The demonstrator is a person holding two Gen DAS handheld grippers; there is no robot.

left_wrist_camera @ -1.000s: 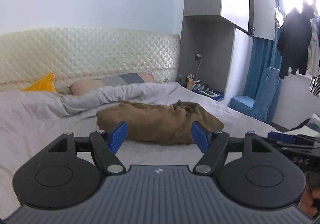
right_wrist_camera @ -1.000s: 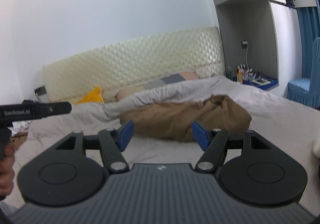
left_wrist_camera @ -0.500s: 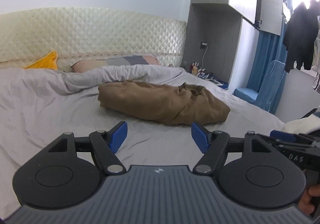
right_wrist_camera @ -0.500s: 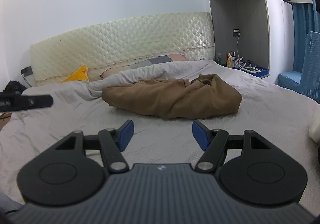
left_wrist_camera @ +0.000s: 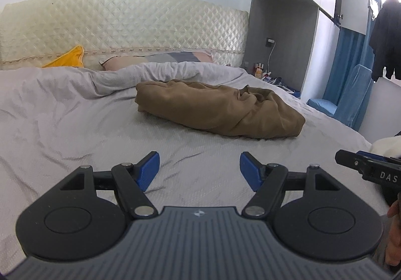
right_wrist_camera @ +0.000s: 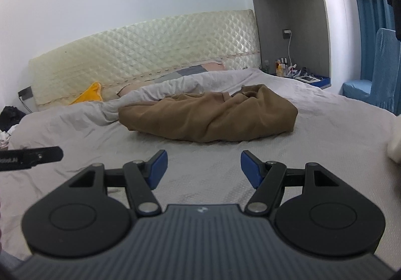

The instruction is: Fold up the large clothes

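A crumpled brown garment (left_wrist_camera: 220, 107) lies in a heap on the grey bed sheet (left_wrist_camera: 75, 124), also in the right wrist view (right_wrist_camera: 208, 114). My left gripper (left_wrist_camera: 199, 169) is open and empty, above the sheet and short of the garment. My right gripper (right_wrist_camera: 203, 167) is open and empty, also short of the garment. The right gripper's body shows at the right edge of the left wrist view (left_wrist_camera: 371, 172); the left gripper's tip shows at the left edge of the right wrist view (right_wrist_camera: 32, 156).
A rumpled grey duvet (left_wrist_camera: 155, 74), a pillow (left_wrist_camera: 170, 58) and a yellow cushion (left_wrist_camera: 67, 59) lie by the quilted headboard (left_wrist_camera: 125, 22). A cluttered bedside shelf (right_wrist_camera: 298, 74), blue chair (left_wrist_camera: 345, 94) and hanging dark clothes (left_wrist_camera: 386, 39) stand right of the bed.
Both grippers have moved forward and tilted down toward the bed; the brown garment now appears larger and closer. Both stay open.
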